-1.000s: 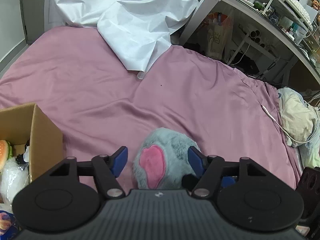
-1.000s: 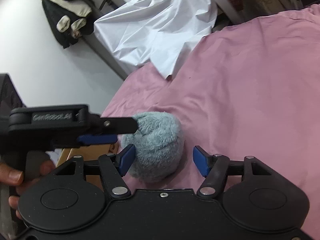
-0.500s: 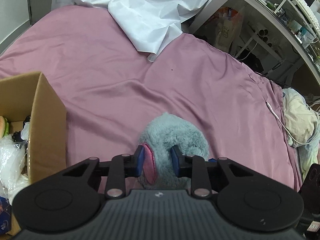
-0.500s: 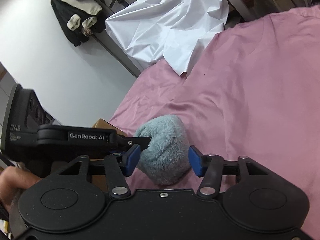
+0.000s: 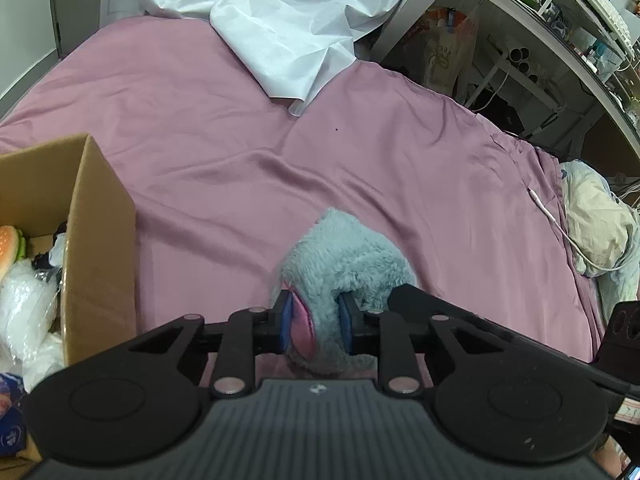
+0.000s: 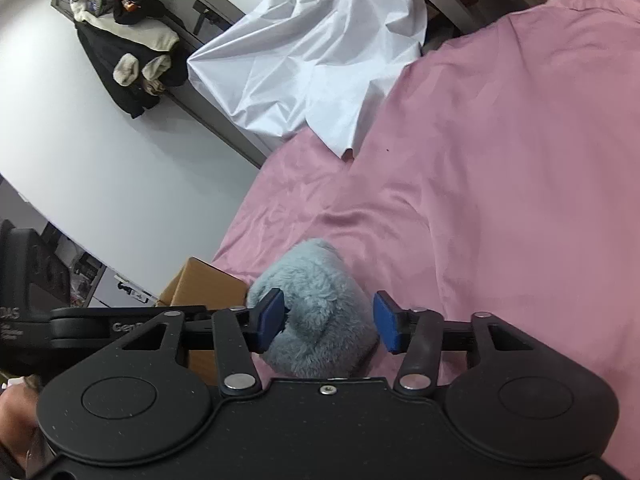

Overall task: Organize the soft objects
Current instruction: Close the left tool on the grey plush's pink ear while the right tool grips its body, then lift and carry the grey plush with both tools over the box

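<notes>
A fluffy grey-blue plush toy [image 5: 348,256] with a pink ear patch [image 5: 302,322] is held over the pink bedsheet [image 5: 240,128]. My left gripper [image 5: 316,322] is shut on the plush, pinching the pink ear part between its blue pads. In the right wrist view the plush [image 6: 316,304] sits between the blue pads of my right gripper [image 6: 328,322], whose jaws stand open around it, the left pad touching the fur. An open cardboard box [image 5: 92,232] stands at the left, also showing in the right wrist view [image 6: 200,284].
The box holds a burger toy [image 5: 10,248] and plastic bags [image 5: 24,312]. A white sheet [image 5: 288,20] lies at the bed's far end. A cream bundle [image 5: 596,224] and white cable [image 5: 556,220] lie at the right edge. A cluttered desk [image 5: 560,12] stands beyond.
My left gripper closed on the plush's pink ear and lifted it. My right gripper's jaws narrowed around the plush while both views rose.
</notes>
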Tool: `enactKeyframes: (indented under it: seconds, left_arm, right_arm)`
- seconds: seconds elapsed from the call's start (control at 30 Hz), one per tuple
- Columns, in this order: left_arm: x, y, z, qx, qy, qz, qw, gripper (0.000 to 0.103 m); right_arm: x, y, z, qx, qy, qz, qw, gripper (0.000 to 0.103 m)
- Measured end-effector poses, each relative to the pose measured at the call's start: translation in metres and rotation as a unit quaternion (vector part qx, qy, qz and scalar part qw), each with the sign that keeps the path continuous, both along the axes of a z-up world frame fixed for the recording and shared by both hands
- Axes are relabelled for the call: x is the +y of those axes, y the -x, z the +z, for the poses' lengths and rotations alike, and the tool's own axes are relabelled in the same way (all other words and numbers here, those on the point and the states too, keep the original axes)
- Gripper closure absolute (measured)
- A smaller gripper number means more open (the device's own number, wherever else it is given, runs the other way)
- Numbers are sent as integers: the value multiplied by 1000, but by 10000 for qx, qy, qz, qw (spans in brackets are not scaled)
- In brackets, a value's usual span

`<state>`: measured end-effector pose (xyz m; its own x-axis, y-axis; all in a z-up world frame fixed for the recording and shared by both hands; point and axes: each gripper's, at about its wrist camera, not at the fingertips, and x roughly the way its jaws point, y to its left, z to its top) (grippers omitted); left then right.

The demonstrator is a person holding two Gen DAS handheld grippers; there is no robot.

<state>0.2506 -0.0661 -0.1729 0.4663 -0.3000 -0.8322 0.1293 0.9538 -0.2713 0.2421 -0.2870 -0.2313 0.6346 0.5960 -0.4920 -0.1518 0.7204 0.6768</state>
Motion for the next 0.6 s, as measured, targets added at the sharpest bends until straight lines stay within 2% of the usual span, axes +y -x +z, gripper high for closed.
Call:
enactKeyframes:
  seconds: [0.13, 0.3, 0.6]
  left_arm:
    - [-3, 8, 1, -35, -85, -82, 9999, 83]
    - [-2, 13, 5, -23, -123, -44, 9999, 85]
    - [3, 32, 30, -226, -54, -148, 9996, 85]
  right_arm:
    - [10, 1, -6, 147, 189, 91, 9997, 67]
    - [14, 9, 2, -8, 376, 75, 9993, 74]
    - [20, 33, 27, -273, 438, -129, 9986, 75]
